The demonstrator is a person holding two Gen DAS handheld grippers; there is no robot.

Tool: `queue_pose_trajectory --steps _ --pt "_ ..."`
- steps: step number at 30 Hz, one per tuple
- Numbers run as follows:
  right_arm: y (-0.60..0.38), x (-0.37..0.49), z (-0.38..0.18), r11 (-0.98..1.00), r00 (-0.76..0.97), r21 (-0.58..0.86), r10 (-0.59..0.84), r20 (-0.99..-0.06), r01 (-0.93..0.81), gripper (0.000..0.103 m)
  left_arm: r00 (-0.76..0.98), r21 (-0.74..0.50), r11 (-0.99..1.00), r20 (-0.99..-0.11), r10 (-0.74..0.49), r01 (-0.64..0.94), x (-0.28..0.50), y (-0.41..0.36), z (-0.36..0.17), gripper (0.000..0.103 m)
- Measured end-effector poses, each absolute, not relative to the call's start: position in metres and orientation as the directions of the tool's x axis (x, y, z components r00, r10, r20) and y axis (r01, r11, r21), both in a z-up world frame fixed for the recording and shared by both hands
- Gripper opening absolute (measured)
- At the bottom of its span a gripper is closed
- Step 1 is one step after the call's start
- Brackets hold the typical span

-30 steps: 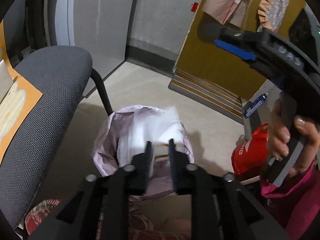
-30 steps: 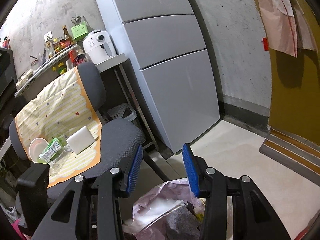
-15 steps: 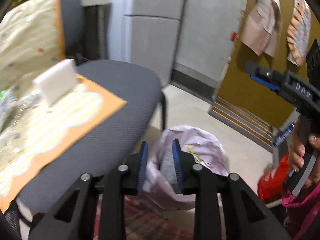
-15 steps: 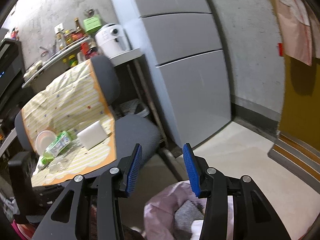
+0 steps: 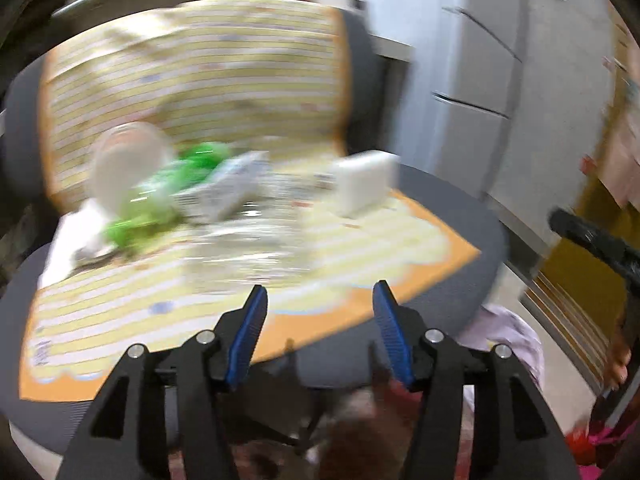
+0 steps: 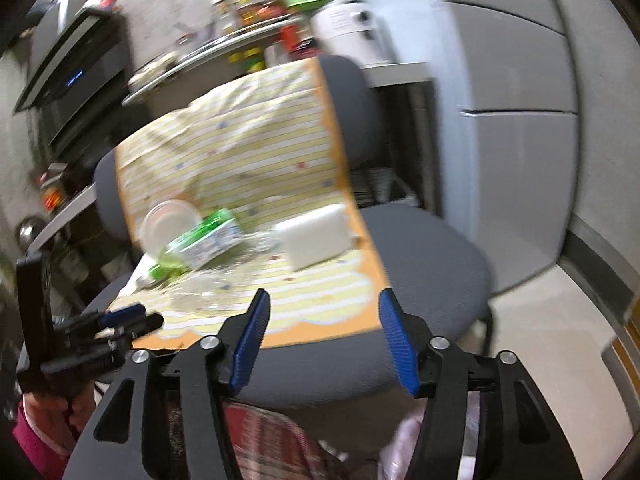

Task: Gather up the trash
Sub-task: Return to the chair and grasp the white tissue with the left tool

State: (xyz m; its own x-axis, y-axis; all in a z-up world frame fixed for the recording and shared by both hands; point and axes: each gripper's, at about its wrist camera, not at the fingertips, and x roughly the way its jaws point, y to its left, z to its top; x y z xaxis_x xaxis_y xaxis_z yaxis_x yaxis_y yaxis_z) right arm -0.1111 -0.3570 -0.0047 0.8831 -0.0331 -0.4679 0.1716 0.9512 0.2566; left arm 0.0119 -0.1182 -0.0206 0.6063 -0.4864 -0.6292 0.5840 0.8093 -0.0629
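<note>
Trash lies on a striped yellow cloth (image 5: 360, 248) (image 6: 328, 300) over a grey chair seat: a green-labelled bottle (image 5: 160, 196) (image 6: 200, 244), a white round lid (image 5: 124, 164) (image 6: 168, 220), crumpled clear plastic (image 5: 248, 252) (image 6: 204, 292) and a white box (image 5: 366, 186) (image 6: 320, 240). My left gripper (image 5: 318, 302) stands open and empty in front of the seat's edge. My right gripper (image 6: 322, 312) is open and empty too, short of the cloth. The pink trash bag (image 5: 508, 332) (image 6: 404, 444) sits low on the floor beside the chair. Both views are blurred.
A grey refrigerator (image 6: 516, 120) (image 5: 480, 80) stands right of the chair (image 6: 432, 252). A shelf with bottles and a white appliance (image 6: 348, 32) runs behind it. A checked red cloth (image 6: 272, 440) lies below. A mustard door (image 5: 580, 248) is far right.
Both grippers swung left and up from the trash bag toward the chair seat. The left gripper, nearly shut a second ago, has opened wide. The trash on the cloth now fills both views.
</note>
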Motion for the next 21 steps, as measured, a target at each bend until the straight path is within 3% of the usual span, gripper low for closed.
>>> queue_pose_trajectory --steps 5,13,16,18,21 --pt "-0.325 -0.068 -0.001 0.970 0.878 0.228 0.034 -0.477 0.086 0.069 0.685 -0.071 0.899 -0.623 -0.378 0.432 0.046 -0.057 -0.020 0.059" --pt "-0.279 -0.005 0.000 0.979 0.858 0.202 0.126 -0.498 -0.027 0.071 0.726 -0.105 0.971 -0.647 -0.232 0.216 0.095 0.028 -0.035 0.064" --pt "-0.264 0.015 0.000 0.982 0.853 0.183 0.142 -0.503 -0.056 0.071 0.728 -0.133 0.983 -0.661 -0.183 0.127 0.124 0.059 -0.042 0.064" --pt "-0.255 0.030 0.002 0.983 0.852 0.171 0.151 -0.502 -0.073 0.070 0.725 -0.128 0.987 -0.670 -0.160 0.099 0.143 0.072 -0.046 0.057" --pt "-0.244 0.047 0.007 0.981 0.854 0.167 0.166 -0.493 -0.095 0.070 0.700 -0.118 0.990 -0.700 -0.141 0.081 0.174 0.081 -0.055 0.054"
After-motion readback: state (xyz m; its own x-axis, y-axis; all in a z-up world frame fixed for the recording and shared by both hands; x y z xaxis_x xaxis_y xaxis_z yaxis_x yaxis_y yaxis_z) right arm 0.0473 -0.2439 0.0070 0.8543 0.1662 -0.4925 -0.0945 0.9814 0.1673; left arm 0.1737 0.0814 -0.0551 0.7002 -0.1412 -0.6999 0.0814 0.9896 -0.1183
